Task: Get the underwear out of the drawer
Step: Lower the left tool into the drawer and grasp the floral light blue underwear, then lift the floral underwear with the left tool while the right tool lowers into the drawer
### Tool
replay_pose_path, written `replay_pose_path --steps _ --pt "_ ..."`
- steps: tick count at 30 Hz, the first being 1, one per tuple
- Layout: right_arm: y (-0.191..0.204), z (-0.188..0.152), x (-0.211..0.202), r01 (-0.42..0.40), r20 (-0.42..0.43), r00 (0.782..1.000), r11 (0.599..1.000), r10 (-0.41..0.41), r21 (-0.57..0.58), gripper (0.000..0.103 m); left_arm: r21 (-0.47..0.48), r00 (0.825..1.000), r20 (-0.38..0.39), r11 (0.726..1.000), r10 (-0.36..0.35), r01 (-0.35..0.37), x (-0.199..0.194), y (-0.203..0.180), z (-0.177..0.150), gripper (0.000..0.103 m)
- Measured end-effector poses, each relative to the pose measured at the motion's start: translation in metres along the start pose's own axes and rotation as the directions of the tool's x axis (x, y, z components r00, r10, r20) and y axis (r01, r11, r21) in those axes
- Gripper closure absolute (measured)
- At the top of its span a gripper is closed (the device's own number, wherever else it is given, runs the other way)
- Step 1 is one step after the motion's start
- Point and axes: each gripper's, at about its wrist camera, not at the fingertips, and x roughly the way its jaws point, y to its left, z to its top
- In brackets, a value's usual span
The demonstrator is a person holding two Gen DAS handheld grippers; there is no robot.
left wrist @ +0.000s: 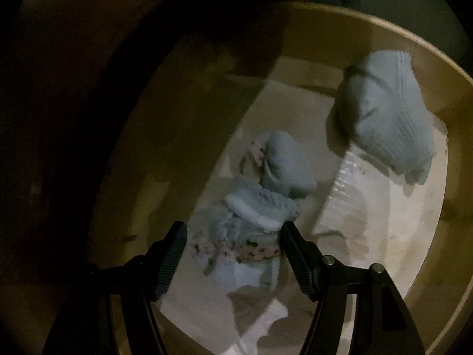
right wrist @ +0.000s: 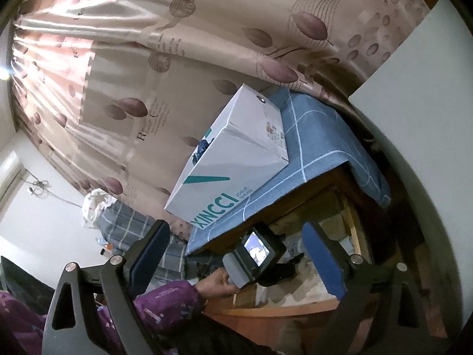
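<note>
One open wooden drawer (left wrist: 428,68) holds two bundles of pale blue underwear: one crumpled frilly heap with a floral band (left wrist: 254,207) and one folded ribbed piece (left wrist: 390,124) apart by the far wall. Two grippers show, left (left wrist: 233,230) and right (right wrist: 233,236). One white box (right wrist: 236,153) sits on one blue checked cloth (right wrist: 319,136). One patterned curtain (right wrist: 177,44) hangs behind.

The open wooden drawer (left wrist: 437,68) has a pale lined floor, dimly lit. On it lie a crumpled bundle of light blue underwear with pink floral trim (left wrist: 254,210) near the middle and, well apart toward the far right corner, a folded pale blue ribbed garment (left wrist: 390,127) just beside the drawer wall. In the right wrist view, a blue checked cloth (right wrist: 319,148) covers the tabletop above, and a white XINCCI box (right wrist: 233,159) rests on it.
</note>
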Motion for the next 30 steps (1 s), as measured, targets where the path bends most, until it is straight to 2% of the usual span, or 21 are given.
replay_pose_path --steps 4,9,14,15,17,19,21,24,30 --pt "0.004 -0.002 0.003 0.006 -0.018 1.0 1.0 -0.007 -0.025 0.013 0.008 1.0 0.024 1.0 -0.009 0.009 0.007 0.007 0.004 0.035" --pt "-0.002 -0.001 0.006 -0.008 -0.031 0.999 1.0 0.009 0.009 0.013 0.013 0.998 0.057 1.0 -0.012 0.011 0.013 0.01 0.004 0.035" --pt "-0.007 0.0 0.007 -0.025 -0.035 0.999 0.999 0.026 0.048 0.013 -0.031 0.999 0.038 1.0 0.002 -0.001 0.011 0.002 0.005 0.035" --pt "-0.008 0.0 0.007 -0.026 -0.036 0.999 0.998 0.028 0.052 0.013 -0.041 0.999 0.032 0.999 -0.003 0.004 0.011 0.001 0.005 0.037" --pt "-0.009 0.001 0.008 -0.027 -0.036 0.999 0.998 0.029 0.062 0.013 -0.081 0.999 0.027 0.996 -0.041 0.043 0.005 -0.002 0.004 0.051" --pt "-0.011 0.002 0.006 -0.031 -0.03 0.999 0.997 0.033 0.071 0.012 -0.089 0.999 0.013 0.996 -0.032 0.033 0.005 -0.008 0.001 0.066" --pt "-0.013 0.002 0.005 -0.035 -0.022 0.999 0.996 0.037 0.082 0.011 -0.085 1.0 -0.018 0.996 -0.024 0.023 0.001 -0.023 0.003 0.071" --pt "-0.016 0.003 0.004 -0.037 -0.012 0.999 0.994 0.038 0.099 0.011 -0.08 0.997 -0.035 0.995 -0.063 0.06 -0.01 -0.031 0.002 0.076" --pt "-0.017 0.004 0.003 -0.013 -0.008 1.0 0.995 0.014 0.096 0.007 -0.108 0.998 0.004 0.992 -0.06 0.06 -0.042 -0.024 -0.003 0.078"
